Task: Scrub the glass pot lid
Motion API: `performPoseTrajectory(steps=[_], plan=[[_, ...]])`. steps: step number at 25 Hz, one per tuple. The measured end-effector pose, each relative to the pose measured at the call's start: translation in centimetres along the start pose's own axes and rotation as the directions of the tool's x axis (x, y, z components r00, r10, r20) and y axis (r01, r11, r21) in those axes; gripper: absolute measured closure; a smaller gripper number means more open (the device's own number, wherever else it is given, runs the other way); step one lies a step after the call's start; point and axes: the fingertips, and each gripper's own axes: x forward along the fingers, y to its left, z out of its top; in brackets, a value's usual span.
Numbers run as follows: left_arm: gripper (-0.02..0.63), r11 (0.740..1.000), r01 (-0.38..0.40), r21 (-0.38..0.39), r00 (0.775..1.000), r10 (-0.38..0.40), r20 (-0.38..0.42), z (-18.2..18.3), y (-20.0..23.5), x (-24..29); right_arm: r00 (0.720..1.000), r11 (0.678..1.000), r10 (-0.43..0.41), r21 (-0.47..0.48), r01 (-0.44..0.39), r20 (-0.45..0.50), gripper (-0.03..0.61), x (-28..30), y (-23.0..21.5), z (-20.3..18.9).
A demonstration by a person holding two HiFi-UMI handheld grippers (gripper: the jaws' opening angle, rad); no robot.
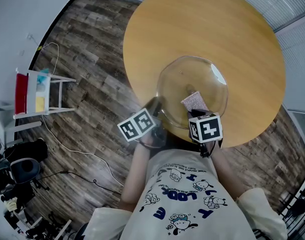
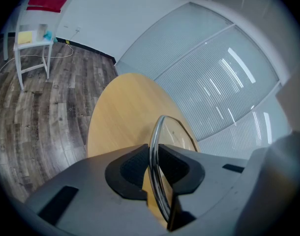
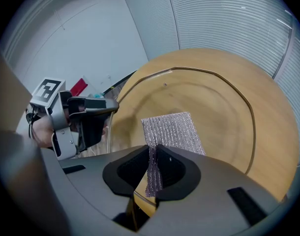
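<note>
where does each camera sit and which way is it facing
Head view: on the person's head, steeply down at table, lid, left gripper and right gripper; shirt and forearm show.
Left gripper view: on the left gripper, along its fingers, shut on the lid's rim, toward table and floor; only fingers show.
Right gripper view: on the right gripper, along its fingers pinching the cloth on the lid; left gripper and hand show.
Shared: all three show lid and table.
</note>
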Motion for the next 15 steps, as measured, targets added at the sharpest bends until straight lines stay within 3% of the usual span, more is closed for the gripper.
performPoseTrajectory(steps=[15], plan=[[0.543, 1.000, 0.006, -0.005, 1.000, -0.006, -0.003, 0.0, 0.0, -0.2, 1.000, 1.000, 0.017, -0.023, -0.017, -0.014, 0.523, 0.2, 1.5, -0.1]])
